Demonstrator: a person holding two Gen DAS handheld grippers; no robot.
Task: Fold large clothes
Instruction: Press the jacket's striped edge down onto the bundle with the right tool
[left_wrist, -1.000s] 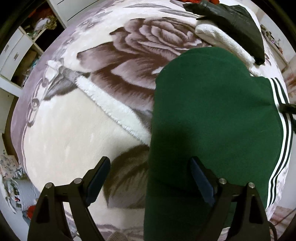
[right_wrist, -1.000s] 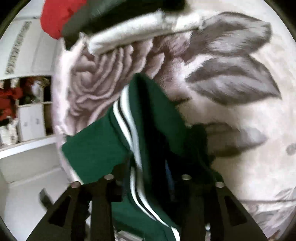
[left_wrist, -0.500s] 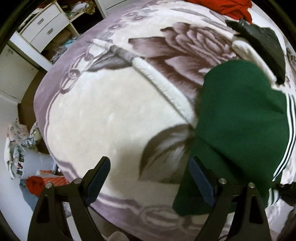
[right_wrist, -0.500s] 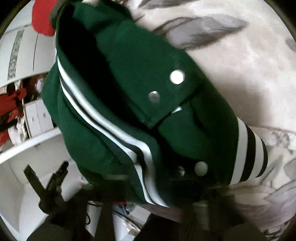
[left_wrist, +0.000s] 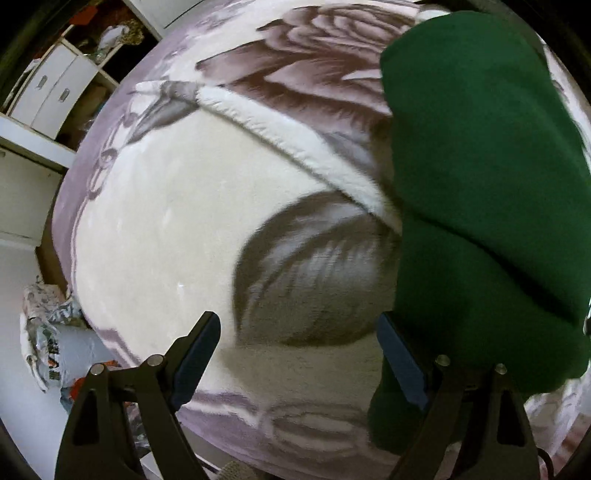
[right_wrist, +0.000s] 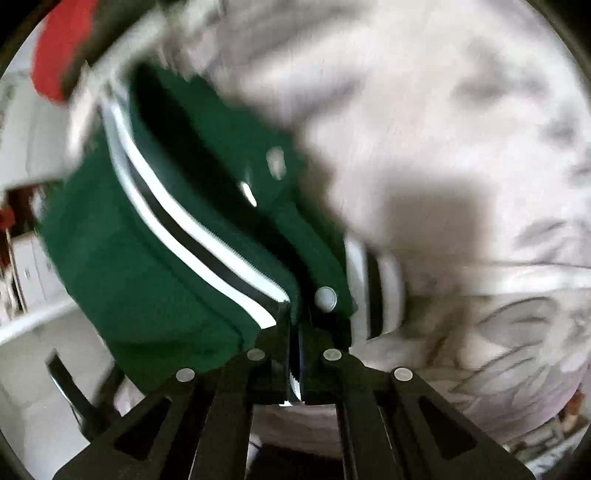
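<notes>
A green jacket (left_wrist: 480, 206) with white and black striped trim lies bunched on the flower-print blanket (left_wrist: 177, 229) at the right of the left wrist view. My left gripper (left_wrist: 299, 350) is open and empty, its right finger beside the jacket's lower edge. In the right wrist view my right gripper (right_wrist: 294, 332) is shut on the striped hem of the jacket (right_wrist: 155, 229) and holds it lifted. Snap buttons (right_wrist: 325, 297) show near the fingers. This view is motion-blurred.
The blanket has a raised white fold (left_wrist: 295, 147) running diagonally. White cabinets and drawers (left_wrist: 51, 92) stand at the left beyond the bed edge. Clutter lies on the floor (left_wrist: 48, 350). A red garment (right_wrist: 55, 55) sits at the far top left.
My right gripper has kept its hold on the jacket hem and swung, dragging the jacket. The left gripper has stayed open and the jacket has shifted to the right of its view.
</notes>
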